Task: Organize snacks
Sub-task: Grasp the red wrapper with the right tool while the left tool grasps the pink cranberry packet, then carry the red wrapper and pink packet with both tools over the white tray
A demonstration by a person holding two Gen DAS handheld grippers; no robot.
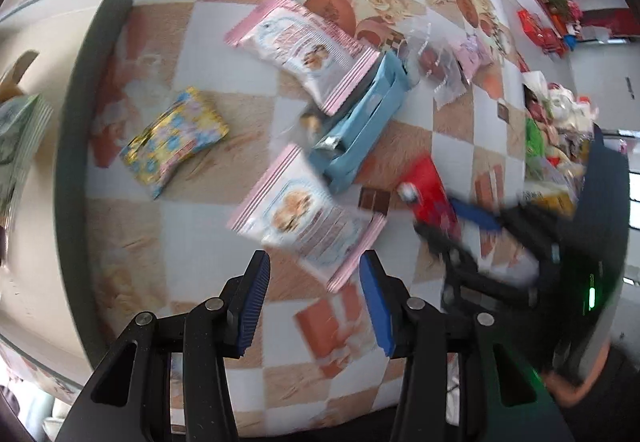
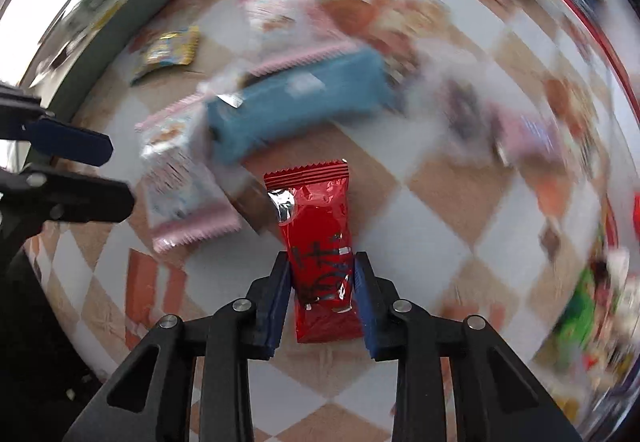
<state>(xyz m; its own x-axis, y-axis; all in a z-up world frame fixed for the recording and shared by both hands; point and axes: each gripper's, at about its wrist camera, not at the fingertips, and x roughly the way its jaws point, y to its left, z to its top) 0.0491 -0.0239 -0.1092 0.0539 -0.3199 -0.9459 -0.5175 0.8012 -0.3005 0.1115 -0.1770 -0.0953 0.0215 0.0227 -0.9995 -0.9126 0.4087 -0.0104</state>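
The table (image 1: pixel 208 242), covered in a checkered floral cloth, carries a long blue carton (image 2: pixel 296 110) among pink-edged snack packets. The right hand-held gripper (image 2: pixel 322 298) is clamped on a red foil packet (image 2: pixel 316 226). The left hand-held gripper (image 1: pixel 315 302) hangs apart, empty, above a pink-edged white packet (image 1: pixel 308 218).

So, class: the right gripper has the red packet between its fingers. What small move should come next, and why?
Probably lift the red packet straight up: the right gripper looks closed on its sides, and the table around it is bare.
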